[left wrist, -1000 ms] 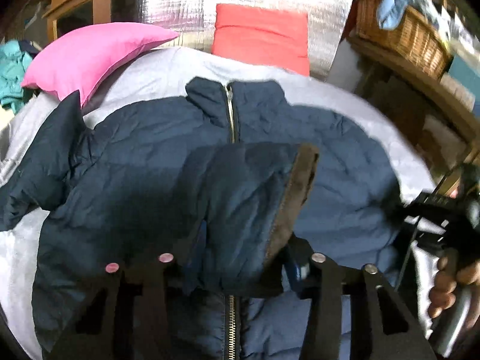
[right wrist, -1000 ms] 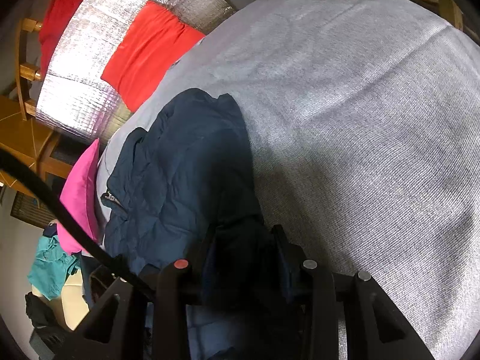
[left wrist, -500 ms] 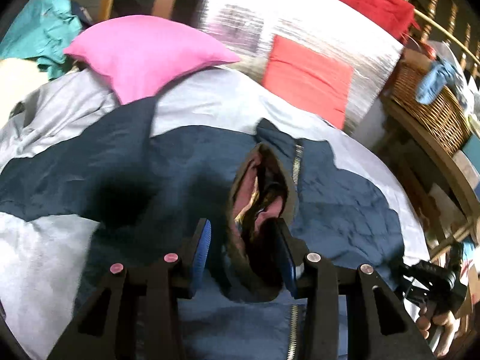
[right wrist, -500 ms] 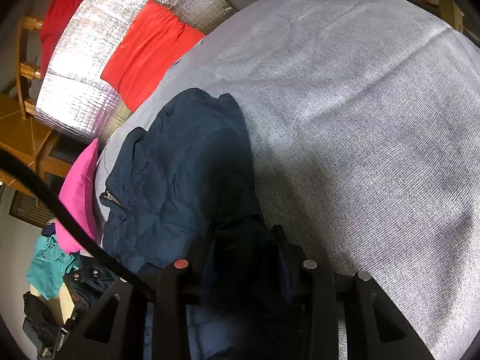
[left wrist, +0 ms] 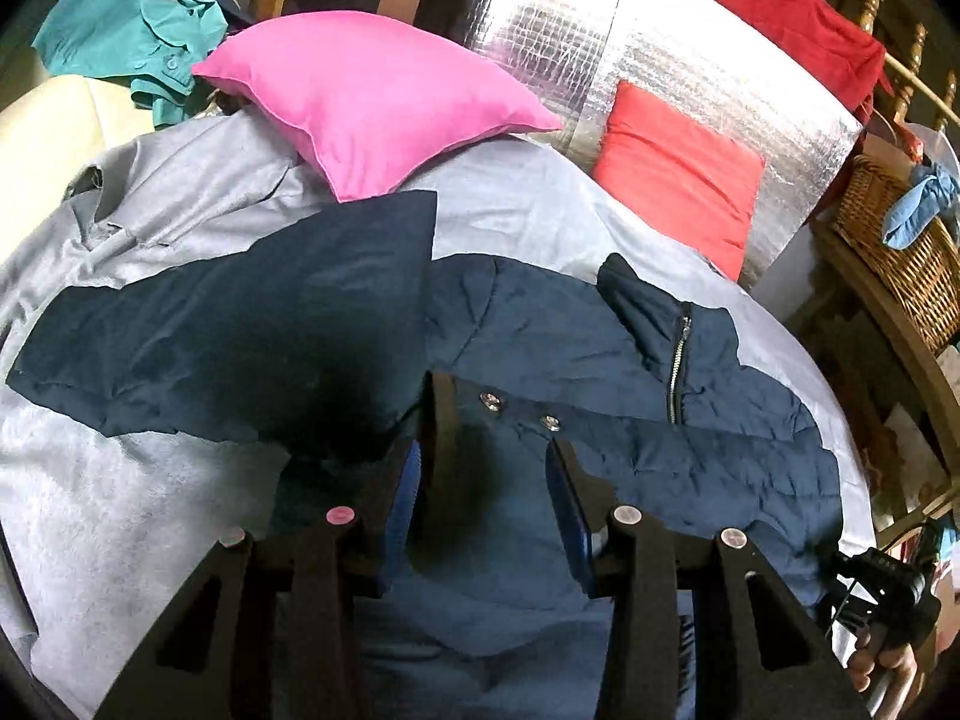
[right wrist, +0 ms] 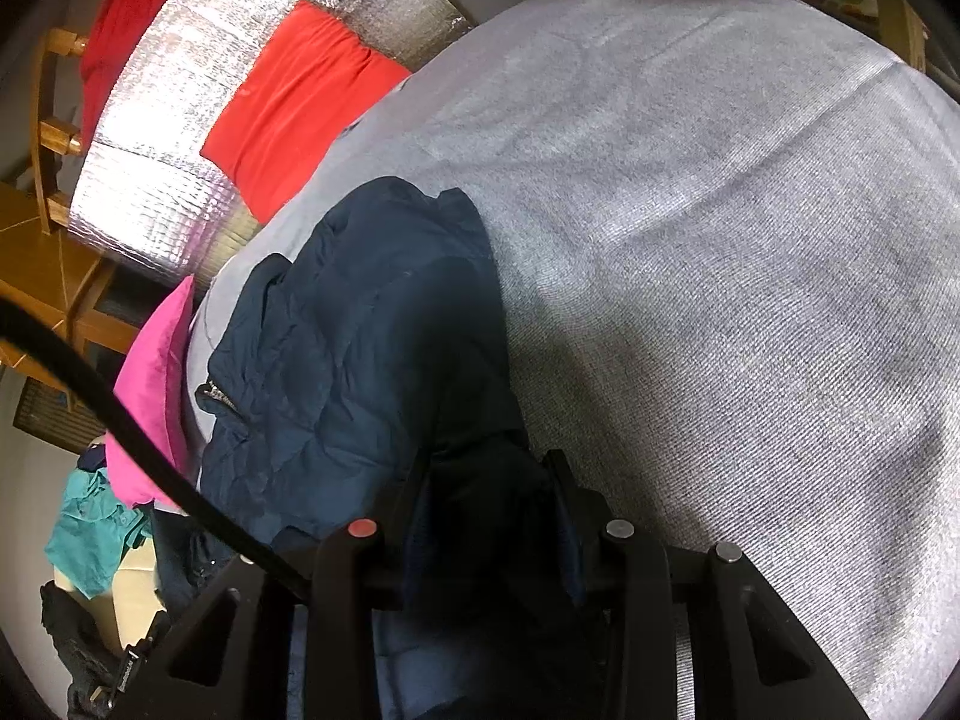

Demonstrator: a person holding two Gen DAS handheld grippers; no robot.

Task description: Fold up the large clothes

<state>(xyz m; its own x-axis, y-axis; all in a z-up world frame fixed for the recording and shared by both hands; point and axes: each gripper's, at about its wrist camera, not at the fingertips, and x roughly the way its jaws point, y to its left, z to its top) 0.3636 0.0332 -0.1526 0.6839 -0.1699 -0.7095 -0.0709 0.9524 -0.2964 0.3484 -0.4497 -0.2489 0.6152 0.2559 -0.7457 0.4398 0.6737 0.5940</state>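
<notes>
A large navy padded jacket (left wrist: 600, 360) lies zipped on a grey bedspread (left wrist: 120, 480), its left sleeve (left wrist: 240, 324) stretched out to the left. My left gripper (left wrist: 483, 468) has its jaws apart over the jacket's front, near two snap buttons (left wrist: 519, 411), with fabric lying between them. In the right wrist view the jacket (right wrist: 360, 360) lies bunched at the left. My right gripper (right wrist: 489, 480) is shut on a dark fold of the jacket's right side. My right hand and gripper handle also show in the left wrist view (left wrist: 888, 612).
A pink pillow (left wrist: 372, 96) and a red cushion (left wrist: 678, 174) lie at the head of the bed against a silver foil panel (left wrist: 630, 60). A wicker basket (left wrist: 900, 252) stands on a shelf at right. Teal clothing (left wrist: 132, 24) lies at far left.
My left gripper has carried the sleeve cuff out to the left and let it go, so the sleeve now lies spread flat. My right gripper has stayed shut on the jacket.
</notes>
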